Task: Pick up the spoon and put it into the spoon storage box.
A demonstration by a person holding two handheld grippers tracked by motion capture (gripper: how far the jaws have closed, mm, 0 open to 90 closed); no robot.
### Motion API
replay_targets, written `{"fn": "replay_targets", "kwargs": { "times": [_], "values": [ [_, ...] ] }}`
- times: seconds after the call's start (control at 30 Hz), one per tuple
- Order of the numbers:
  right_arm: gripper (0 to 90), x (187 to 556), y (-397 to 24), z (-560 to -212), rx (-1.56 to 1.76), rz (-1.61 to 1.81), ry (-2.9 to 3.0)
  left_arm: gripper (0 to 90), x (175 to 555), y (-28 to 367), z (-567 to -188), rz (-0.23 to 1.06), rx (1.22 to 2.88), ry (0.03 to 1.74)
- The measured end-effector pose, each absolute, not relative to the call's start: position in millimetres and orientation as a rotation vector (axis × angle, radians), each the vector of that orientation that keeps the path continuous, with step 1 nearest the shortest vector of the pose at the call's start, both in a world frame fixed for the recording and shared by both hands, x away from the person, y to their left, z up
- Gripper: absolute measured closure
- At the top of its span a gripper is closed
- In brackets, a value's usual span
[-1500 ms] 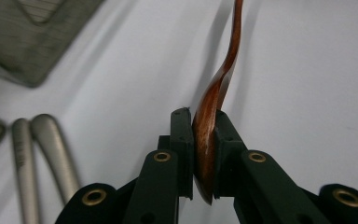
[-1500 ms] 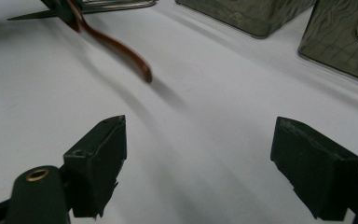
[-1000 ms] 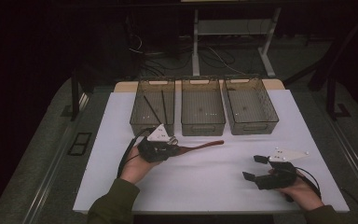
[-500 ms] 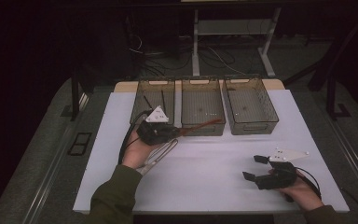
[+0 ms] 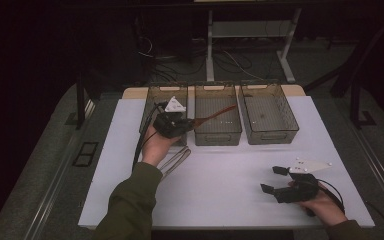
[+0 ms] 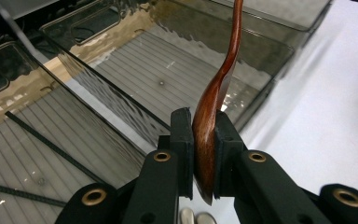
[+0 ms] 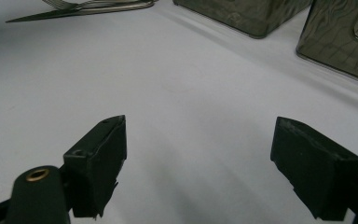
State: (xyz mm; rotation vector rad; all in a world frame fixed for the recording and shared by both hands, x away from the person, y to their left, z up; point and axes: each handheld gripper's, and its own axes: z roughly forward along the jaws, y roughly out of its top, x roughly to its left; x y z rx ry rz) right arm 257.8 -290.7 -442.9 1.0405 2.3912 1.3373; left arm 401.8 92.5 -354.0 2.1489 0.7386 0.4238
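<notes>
- Left gripper jaws pinch the wooden spoon by its bowl — keep it level, lower into the middle bin at 12 o'clock.
- Right gripper jaws spread wide, idle — leave it parked.

Three bins stand in a row at the far side of the table: the left bin, the middle bin and the right bin. A wooden spoon reaches over the middle bin, held at its left by the left gripper. Metal utensils lie near of the left bin. The right gripper rests at the near right.
</notes>
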Motion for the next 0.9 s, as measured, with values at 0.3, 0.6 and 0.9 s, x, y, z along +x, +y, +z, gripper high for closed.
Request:
{"fn": "replay_targets", "kwargs": {
  "times": [0.3,0.6,0.9],
  "values": [
    [17.7,257.5,-291.1,-442.8,1.042,1.341,2.392,80.5,424.9,72.3,-353.9,0.449,2.151,0.810],
    [17.7,257.4,-292.2,-442.0,1.038,1.353,2.389,80.4,438.6,52.4,-363.7,0.473,2.168,0.869],
    [17.7,257.4,-292.4,-442.0,1.038,1.353,2.389,80.4,443.6,44.4,-375.1,0.461,2.193,0.904]
  ]
}}
